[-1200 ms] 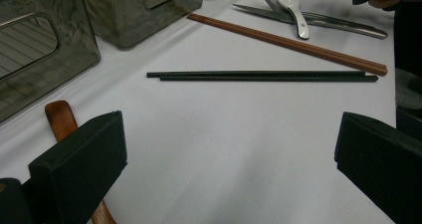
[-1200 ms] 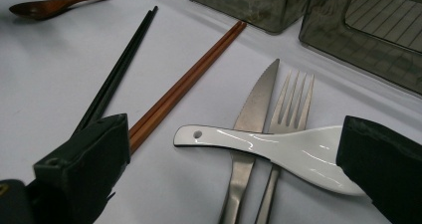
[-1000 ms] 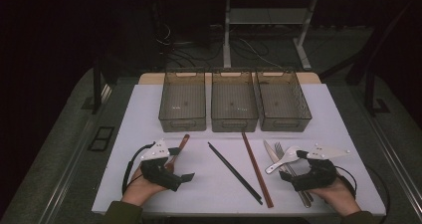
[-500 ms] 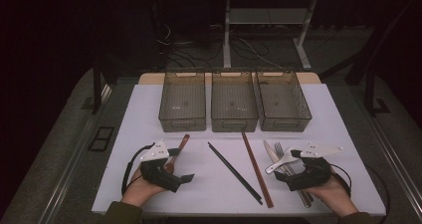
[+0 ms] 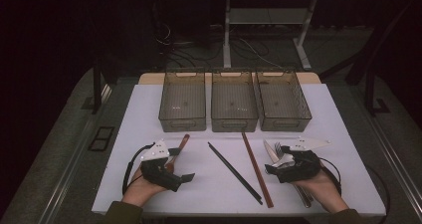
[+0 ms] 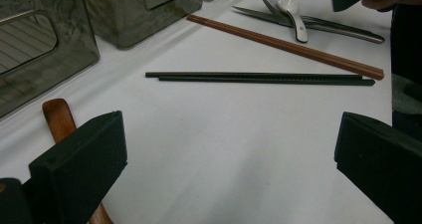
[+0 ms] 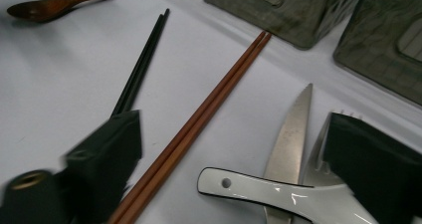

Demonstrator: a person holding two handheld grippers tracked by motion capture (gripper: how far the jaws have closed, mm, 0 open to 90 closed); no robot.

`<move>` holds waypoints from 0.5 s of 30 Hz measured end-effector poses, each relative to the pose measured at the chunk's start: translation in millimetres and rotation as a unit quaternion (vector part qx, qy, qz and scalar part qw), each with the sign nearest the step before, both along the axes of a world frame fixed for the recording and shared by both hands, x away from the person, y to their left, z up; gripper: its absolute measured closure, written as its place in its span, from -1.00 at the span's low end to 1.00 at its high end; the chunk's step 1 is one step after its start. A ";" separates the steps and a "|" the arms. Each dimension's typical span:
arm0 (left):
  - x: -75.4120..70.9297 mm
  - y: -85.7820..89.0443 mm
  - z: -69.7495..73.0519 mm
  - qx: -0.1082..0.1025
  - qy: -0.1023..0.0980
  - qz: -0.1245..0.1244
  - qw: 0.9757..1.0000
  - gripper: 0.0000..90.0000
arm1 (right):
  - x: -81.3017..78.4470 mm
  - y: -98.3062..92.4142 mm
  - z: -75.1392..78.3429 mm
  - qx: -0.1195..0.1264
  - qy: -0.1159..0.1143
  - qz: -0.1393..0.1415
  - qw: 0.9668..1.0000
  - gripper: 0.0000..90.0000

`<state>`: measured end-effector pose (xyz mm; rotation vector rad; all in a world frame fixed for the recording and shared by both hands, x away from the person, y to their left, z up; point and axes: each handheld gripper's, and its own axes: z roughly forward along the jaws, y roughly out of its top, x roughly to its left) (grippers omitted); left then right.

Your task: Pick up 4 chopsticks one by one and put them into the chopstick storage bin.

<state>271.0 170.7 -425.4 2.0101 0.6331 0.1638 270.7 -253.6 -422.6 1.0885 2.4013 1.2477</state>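
Meanwhile, the right gripper [image 5: 281,165] has shifted slightly over the white spoon [image 7: 278,193] (sorting barely begun).
High view: both hands rest low near the table's [image 5: 348,134] front edge. Left gripper view: left gripper [image 6: 224,169] gapes empty beside the wooden spoon [image 6: 58,118]. Right gripper view: jaws spread, straddling the white spoon and knife [image 7: 291,129].

white table [image 5: 149,114] bears three bins [image 5: 233,102], chopsticks [image 5: 234,171], cutlery [image 5: 271,149].

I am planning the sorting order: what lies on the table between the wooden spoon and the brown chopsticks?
In the high view, only the black chopsticks lie between the wooden spoon and the brown chopsticks.
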 end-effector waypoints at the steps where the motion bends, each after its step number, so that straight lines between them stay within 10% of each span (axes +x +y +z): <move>1: -0.2 -0.1 0.0 0.001 0.000 0.000 1.000 -1.00 | 0.5 1.5 0.1 0.000 0.001 -0.002 1.000 -0.68; 15: -0.5 -0.4 -0.4 0.003 0.000 0.001 1.000 -1.00 | 15.1 21.4 -2.2 -0.018 0.016 -0.008 1.000 -0.41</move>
